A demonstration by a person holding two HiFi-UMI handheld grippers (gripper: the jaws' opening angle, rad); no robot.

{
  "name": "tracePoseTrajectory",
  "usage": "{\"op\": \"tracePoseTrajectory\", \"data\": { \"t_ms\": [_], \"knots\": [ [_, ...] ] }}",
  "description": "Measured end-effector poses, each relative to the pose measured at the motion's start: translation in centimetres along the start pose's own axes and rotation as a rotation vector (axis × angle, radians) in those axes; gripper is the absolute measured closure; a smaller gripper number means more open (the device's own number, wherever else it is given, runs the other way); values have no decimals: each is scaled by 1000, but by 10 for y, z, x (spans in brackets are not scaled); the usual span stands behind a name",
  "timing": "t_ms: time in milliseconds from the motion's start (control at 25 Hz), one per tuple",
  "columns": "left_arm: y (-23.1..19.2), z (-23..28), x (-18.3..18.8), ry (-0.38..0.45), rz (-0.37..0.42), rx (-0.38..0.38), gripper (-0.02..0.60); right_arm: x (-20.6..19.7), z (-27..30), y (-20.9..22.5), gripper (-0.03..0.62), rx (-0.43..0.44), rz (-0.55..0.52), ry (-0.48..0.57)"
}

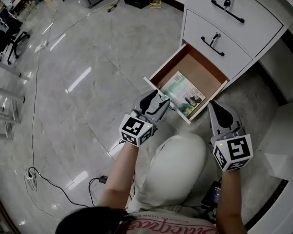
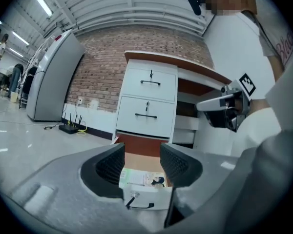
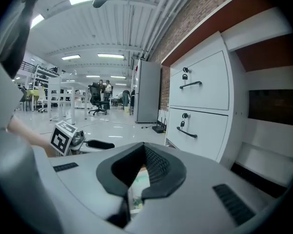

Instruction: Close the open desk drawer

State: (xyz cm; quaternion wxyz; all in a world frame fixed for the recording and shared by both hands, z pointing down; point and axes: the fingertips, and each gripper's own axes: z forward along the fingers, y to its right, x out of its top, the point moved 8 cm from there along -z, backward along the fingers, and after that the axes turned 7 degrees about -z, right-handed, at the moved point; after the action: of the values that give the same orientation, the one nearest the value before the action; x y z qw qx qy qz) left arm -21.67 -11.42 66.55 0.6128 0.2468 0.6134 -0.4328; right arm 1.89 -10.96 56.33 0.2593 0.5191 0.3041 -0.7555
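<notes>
The bottom drawer [image 1: 203, 68] of a white desk is pictured pulled out toward 7 o'clock beneath two closed drawers [image 1: 219, 38], with a booklet [image 1: 183, 94] lying flat inside. The left gripper [image 1: 160, 100] is held at the drawer's 8 o'clock corner, its fingers spread wide with nothing gripped; in the left gripper view the drawer's front [image 2: 151, 195] and its thin dark handle [image 2: 139, 204] are framed between them but not touched. The right gripper [image 1: 214, 107] is held at 4 o'clock of the drawer, just beside the front's other end, its fingers drawn together on nothing. The drawer is judged to be a stiff box that carries little weight, so it is likely to slide in under a steady push. The flat front near the handle looks like the best place for that push, since pressure at one corner could skew it. The painted face may prove slippery under the fingers. The runners are hidden. The drawer's back end is cut off under the drawer above, and the front is seen only edge-on from the head view. Part of the handle is hidden behind the left fingers. Whether either gripper touches the front cannot be told.
</notes>
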Motion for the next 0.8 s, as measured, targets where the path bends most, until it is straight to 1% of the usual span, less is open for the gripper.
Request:
{"op": "tracePoseTrajectory", "data": {
  "t_ms": [160, 320, 480, 640, 800],
  "knots": [
    [-9, 5, -31, -95, 5, 17, 371, -11, 6, 0, 585, 10, -2, -24],
    [-16, 11, -59, -187, 43, -2, 371, -20, 11, 2, 585, 18, -3, -52],
    [-22, 18, -87, -256, 53, -24, 371, -27, 13, 3, 585, 25, -14, -78],
    [-32, 27, -102, -257, 18, -21, 371, -34, 17, 3, 585, 43, -23, -100],
    [-35, 33, -105, -223, 2, -63, 371, -46, 29, 2, 585, 67, 1, -119]
  ]
}}
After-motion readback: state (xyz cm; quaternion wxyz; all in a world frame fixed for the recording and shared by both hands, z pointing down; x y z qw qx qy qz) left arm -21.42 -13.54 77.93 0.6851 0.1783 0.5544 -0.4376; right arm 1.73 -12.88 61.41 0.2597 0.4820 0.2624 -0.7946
